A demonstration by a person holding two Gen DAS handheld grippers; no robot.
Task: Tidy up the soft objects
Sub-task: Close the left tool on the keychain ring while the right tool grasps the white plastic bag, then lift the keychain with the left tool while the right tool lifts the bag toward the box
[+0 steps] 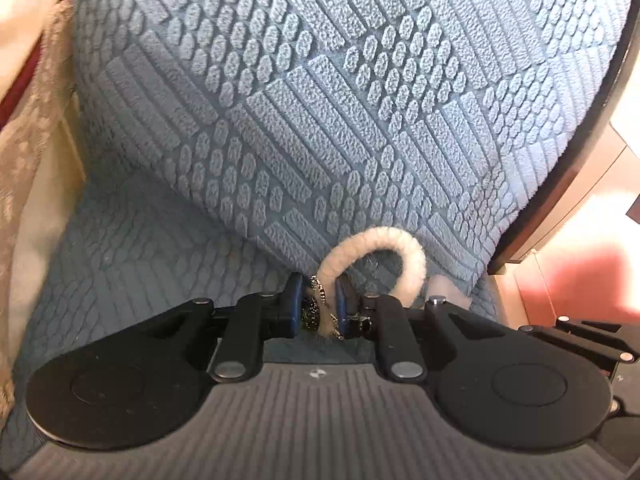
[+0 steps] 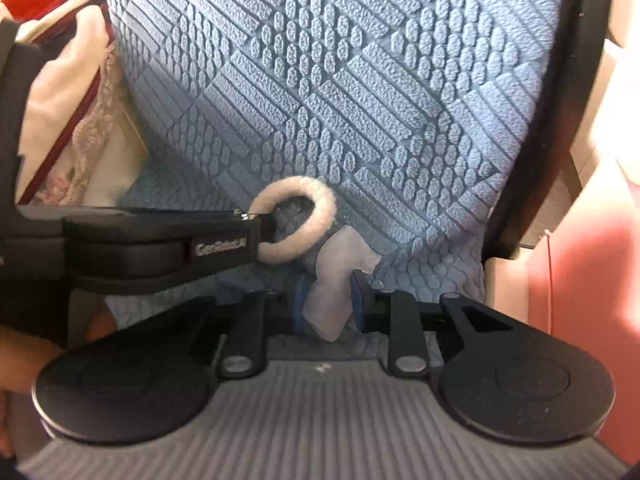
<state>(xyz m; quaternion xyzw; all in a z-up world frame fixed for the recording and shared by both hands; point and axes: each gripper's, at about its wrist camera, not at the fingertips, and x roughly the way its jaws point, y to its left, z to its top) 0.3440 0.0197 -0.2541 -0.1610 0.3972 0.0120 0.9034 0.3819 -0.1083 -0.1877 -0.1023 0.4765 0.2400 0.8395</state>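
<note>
Left gripper [image 1: 319, 306] angled downward, pads pinched on a fluffy ring [image 1: 384, 248]. Right gripper [image 2: 327, 307] steeper, jaws clamped on pale cloth [image 2: 334, 280]. Grippers close together.

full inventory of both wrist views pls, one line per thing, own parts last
textured cover: 1, blue, raised woven pattern, over the chair seat and back, fills both views
fuzzy loop: 1, cream, in front of the chair back, held at its beaded end
soft piece: 1, pale grey-lilac, just right of the loop, low centre
chair frame: 1, black, curved edge right of the cover
lace fabric: 1, cream with dark red trim, left of the chair
pink surface: 1, pink, right side
left tool: 1, black with blue pads, shut on the fuzzy loop
right tool: 1, black with blue pads, shut on the soft piece
hand: 1, lower left edge of the right wrist view
</note>
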